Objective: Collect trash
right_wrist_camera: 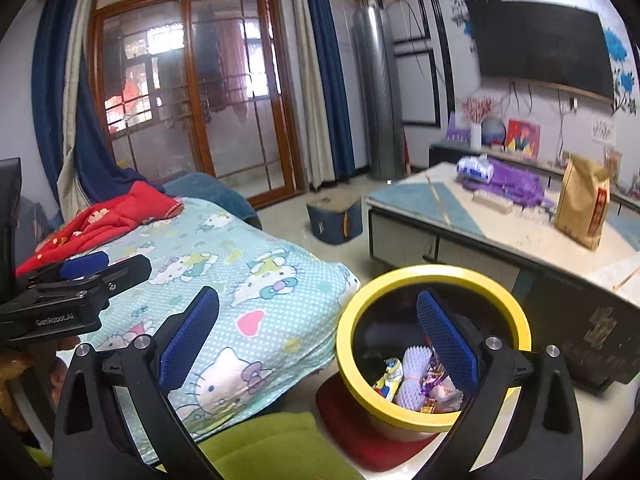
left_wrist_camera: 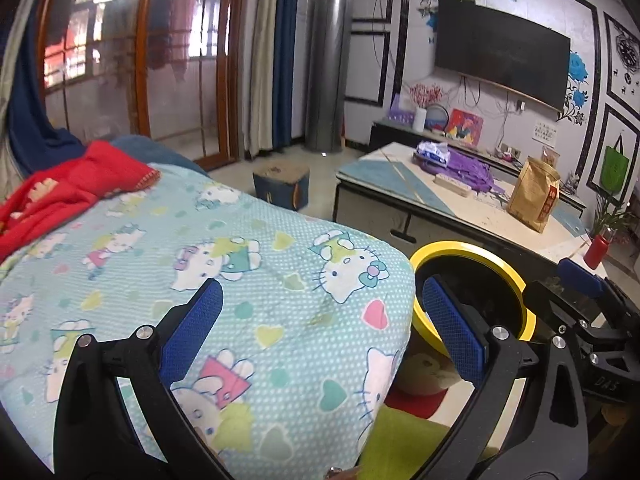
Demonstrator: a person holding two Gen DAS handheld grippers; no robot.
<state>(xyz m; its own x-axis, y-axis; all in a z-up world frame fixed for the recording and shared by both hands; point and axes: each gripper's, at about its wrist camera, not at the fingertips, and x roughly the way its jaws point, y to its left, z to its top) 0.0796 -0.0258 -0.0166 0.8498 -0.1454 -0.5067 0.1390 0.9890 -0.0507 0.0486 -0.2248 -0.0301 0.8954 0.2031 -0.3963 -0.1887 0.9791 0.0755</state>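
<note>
A yellow-rimmed trash bin (right_wrist_camera: pixel 434 344) stands on the floor beside the bed; it also shows in the left wrist view (left_wrist_camera: pixel 472 292). Inside it lie several wrappers and a purple ridged piece (right_wrist_camera: pixel 414 378). My right gripper (right_wrist_camera: pixel 320 336) is open and empty, its right finger over the bin's mouth. My left gripper (left_wrist_camera: pixel 320 328) is open and empty above the bed's corner. The left gripper's body also shows at the left of the right wrist view (right_wrist_camera: pixel 72 292).
A bed with a cat-print blanket (left_wrist_camera: pixel 200 264) and red clothing (left_wrist_camera: pixel 68 188) fills the left. A low table (right_wrist_camera: pixel 500 232) holds a brown paper bag (right_wrist_camera: pixel 584 204) and a purple bag (right_wrist_camera: pixel 508 180). A blue stool (right_wrist_camera: pixel 334 216) stands on the floor. A red mat (right_wrist_camera: pixel 360 440) lies under the bin.
</note>
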